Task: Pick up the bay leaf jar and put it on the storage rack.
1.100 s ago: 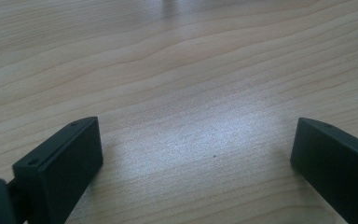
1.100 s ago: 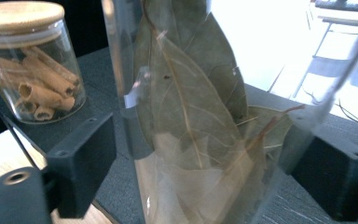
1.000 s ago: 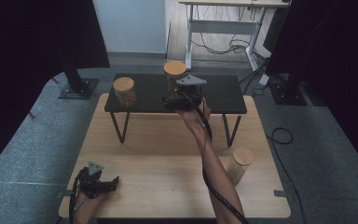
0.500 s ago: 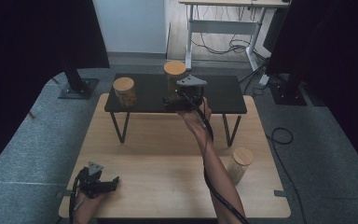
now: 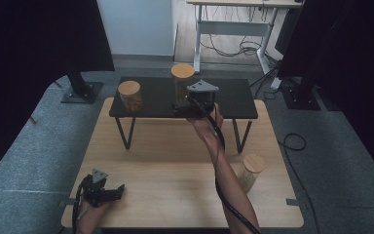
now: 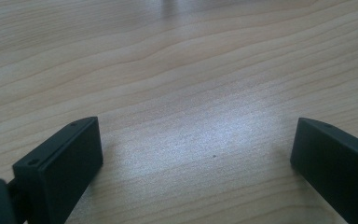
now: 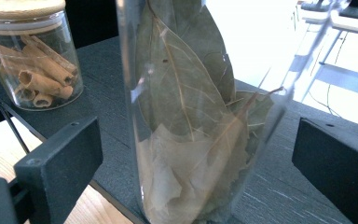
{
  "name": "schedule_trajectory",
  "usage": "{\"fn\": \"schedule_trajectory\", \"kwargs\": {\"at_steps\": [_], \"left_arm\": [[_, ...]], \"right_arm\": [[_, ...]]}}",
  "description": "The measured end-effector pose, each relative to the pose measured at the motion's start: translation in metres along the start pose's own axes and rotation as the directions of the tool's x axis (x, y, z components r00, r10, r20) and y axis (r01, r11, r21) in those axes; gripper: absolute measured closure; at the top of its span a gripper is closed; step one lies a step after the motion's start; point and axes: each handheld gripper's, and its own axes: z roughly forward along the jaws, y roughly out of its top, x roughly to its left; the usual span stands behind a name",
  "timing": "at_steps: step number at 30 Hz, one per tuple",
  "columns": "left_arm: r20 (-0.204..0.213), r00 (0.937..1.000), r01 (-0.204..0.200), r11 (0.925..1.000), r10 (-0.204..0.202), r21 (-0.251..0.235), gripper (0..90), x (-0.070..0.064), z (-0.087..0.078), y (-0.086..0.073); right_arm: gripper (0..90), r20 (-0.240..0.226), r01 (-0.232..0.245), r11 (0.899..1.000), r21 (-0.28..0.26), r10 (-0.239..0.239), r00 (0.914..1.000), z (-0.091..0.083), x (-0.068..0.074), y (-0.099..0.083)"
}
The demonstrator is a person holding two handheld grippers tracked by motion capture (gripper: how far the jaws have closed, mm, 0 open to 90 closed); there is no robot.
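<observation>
Right claw (image 7: 193,154): jaws spread wide, gripping nothing. The leaf jar (image 7: 191,107) stands between them, clear of both pads, with a gap on each side. In the high view the right claw (image 5: 195,102) sits at the front edge of the black shelf (image 5: 233,97), with the jar (image 5: 182,85) directly ahead of it.

Left claw (image 6: 193,154): jaws equally wide, empty, resting low over the bare wooden table (image 6: 177,70). In the high view it (image 5: 102,190) lies well apart from the shelf, near the table's front edge.

Step in hand, as judged: either closing on the jar or backing off after setting it down; the frames do not settle which.
- To grip: center the jar between the pads, keep the pads parallel to the glass wall, and close on the lower body, not the lid.
- To withdraw: pull straight back along the jaw line so neither pad clips the glass.
- Glass is smooth and the jar is tall; a sideways nudge could tip it.

Orientation: the jar stands upright, its long axis vertical, cork lid up, base on the shelf. The leaves inside run lengthwise along that axis.

Beyond the claw, to its left on the shelf, stands a short cinnamon jar (image 7: 30,56), well apart. A third jar (image 5: 250,171) stands on the table behind the claw.
</observation>
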Motion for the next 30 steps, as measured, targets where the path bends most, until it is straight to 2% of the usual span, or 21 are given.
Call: {"fn": "schedule_trajectory", "kwargs": {"at_steps": [10, 17, 30], "left_arm": [[0.0, 1.0, 0.0, 1.0, 0.0, 0.0, 1.8, 0.0, 0.0, 0.0], [-0.001, 1.0, -0.005, 1.0, 0.005, 0.004, 1.8, 0.0, 0.0, 0.0], [0.0, 1.0, -0.004, 1.0, 0.004, 0.004, 1.8, 0.0, 0.0, 0.0]], "right_arm": [[1.5, 0.0, 0.003, 1.0, -0.006, -0.003, 1.0, -0.008, 0.0, -0.003], [1.7, -0.016, -0.001, 1.0, -0.024, 0.001, 0.9999, -0.015, 0.001, -0.005], [1.9, -0.028, 0.017, 0.999, -0.037, -0.018, 0.9995, -0.026, 0.005, -0.009]]}}
